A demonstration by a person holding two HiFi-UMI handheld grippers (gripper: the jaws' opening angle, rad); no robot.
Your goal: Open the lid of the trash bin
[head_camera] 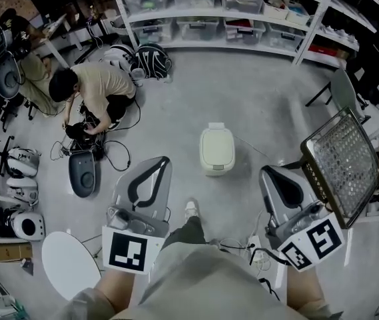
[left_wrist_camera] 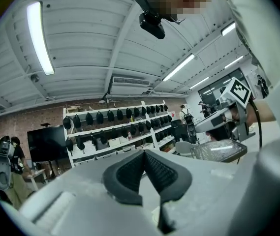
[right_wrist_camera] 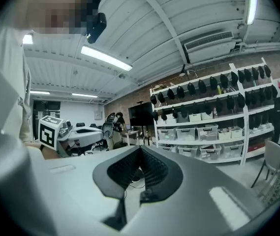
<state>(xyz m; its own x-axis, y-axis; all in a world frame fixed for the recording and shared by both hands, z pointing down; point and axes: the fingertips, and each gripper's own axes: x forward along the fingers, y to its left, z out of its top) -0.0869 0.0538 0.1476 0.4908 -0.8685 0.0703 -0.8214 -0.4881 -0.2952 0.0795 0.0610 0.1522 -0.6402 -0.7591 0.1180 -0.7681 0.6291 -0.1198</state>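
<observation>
On the grey floor (head_camera: 262,105), the cream trash bin (head_camera: 216,150) stands with its lid down, its long axis running near to far. It lies just ahead and between the two tools, about equally near each. The left tool (head_camera: 158,167) and right tool (head_camera: 273,176) both have their jaws pressed together on nothing. Neither gripper view shows the bin; which end carries the hinge is unclear.
</observation>
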